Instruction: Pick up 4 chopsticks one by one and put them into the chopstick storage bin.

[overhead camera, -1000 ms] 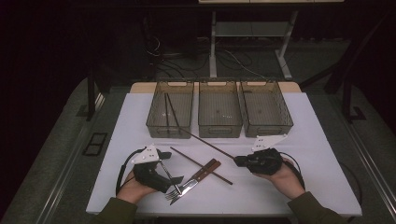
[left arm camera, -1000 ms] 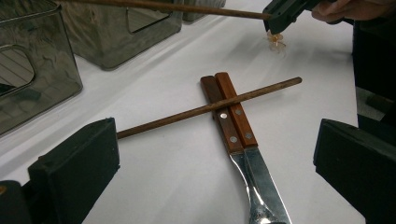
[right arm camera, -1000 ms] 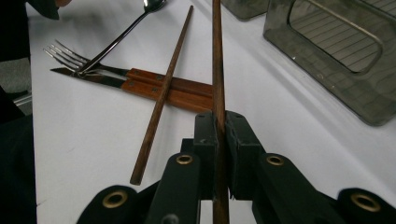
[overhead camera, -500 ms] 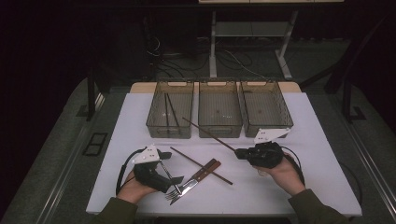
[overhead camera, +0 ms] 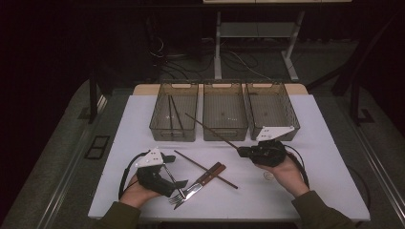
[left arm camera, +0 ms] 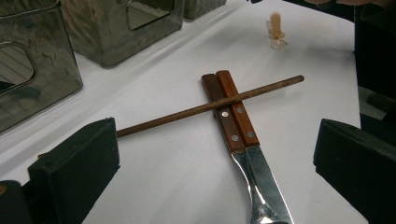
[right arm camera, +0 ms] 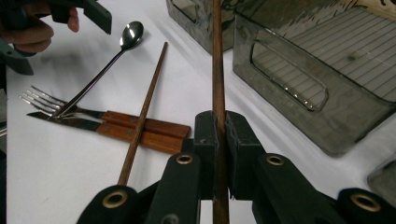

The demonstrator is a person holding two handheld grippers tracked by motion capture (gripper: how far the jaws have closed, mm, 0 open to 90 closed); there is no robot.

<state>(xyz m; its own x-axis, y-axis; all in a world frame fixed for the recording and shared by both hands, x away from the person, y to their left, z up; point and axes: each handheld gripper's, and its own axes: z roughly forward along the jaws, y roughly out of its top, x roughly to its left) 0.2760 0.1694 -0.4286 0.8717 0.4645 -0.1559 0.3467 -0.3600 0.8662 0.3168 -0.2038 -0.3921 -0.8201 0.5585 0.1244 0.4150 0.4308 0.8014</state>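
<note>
Between the clamped fingers (right arm camera: 243, 140) of the right gripper (right arm camera: 218, 140), the chopstick (right arm camera: 217, 60) runs lengthwise straight ahead, its far end pointing above the bins (overhead camera: 224, 119).

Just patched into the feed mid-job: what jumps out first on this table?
The right gripper is clamped on a long brown chopstick that angles up over the middle bin of three smoky bins at the table's far edge. Near the front, a second chopstick lies crossed over two wooden-handled utensils, with the left gripper open beside them.
</note>
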